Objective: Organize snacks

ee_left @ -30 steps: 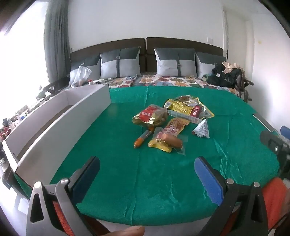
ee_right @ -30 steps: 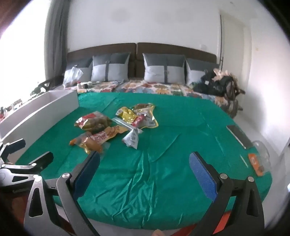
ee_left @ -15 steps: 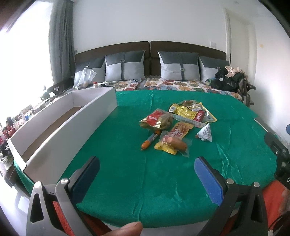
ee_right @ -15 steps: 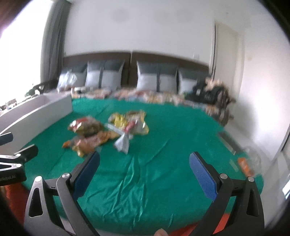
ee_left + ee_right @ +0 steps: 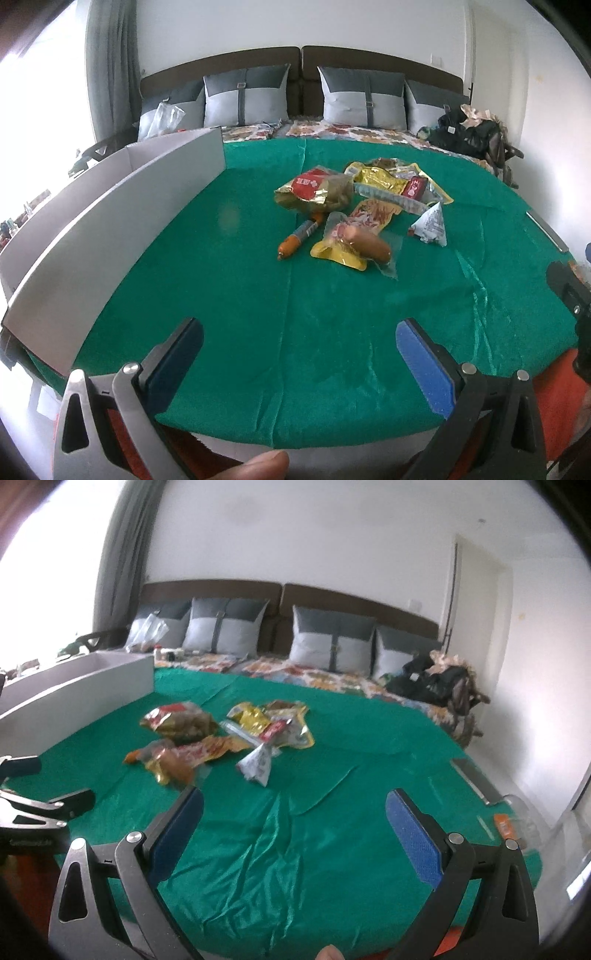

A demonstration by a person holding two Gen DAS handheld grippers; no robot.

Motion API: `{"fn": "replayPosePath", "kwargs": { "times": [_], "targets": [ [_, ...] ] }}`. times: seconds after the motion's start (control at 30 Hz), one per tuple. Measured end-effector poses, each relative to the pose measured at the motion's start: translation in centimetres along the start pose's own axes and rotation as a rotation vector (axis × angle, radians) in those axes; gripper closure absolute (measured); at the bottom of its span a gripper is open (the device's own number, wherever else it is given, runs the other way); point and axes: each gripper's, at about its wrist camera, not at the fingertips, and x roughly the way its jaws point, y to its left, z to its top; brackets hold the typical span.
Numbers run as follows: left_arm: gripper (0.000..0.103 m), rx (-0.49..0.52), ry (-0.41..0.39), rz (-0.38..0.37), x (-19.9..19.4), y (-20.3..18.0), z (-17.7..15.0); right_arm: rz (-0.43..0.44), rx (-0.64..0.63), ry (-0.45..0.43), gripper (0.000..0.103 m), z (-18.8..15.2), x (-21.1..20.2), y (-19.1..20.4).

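Since a second ago both views have drawn nearer the snack pile (image 5: 354,206), and my right view has tilted up toward the wall. Step in hand, as I judge it: approach for a first pick. Both tongs are released, jaws wide, holding nothing: left gripper (image 5: 295,354), right gripper (image 5: 293,825). Largest first: the green cloth (image 5: 258,314) is slippery-looking and creased, so I would come down flat and pinch a packet's edge, not the cloth. The white box (image 5: 110,214) stands at the left edge, well apart from the pile, likely the destination. The sausage packet (image 5: 354,245) lies nearest, overlapping others; the loose small sausage (image 5: 299,236) beside it is easiest. Triangular white packet (image 5: 258,764) sits alone on the right.
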Motion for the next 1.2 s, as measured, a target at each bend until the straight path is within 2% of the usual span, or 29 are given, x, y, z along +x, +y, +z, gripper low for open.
{"fn": "replayPosePath", "kwargs": {
  "times": [0.43,1.2],
  "targets": [
    [0.0,0.014,-0.004,0.014,1.1,-0.6,-0.4,0.02,0.004,0.024,0.003,-0.8,1.6,-0.1],
    [0.0,0.01,0.036,0.02,1.9,-0.2,-0.7,0.051,-0.002,0.062,0.003,-1.5,2.0,-0.4]
  ]
}}
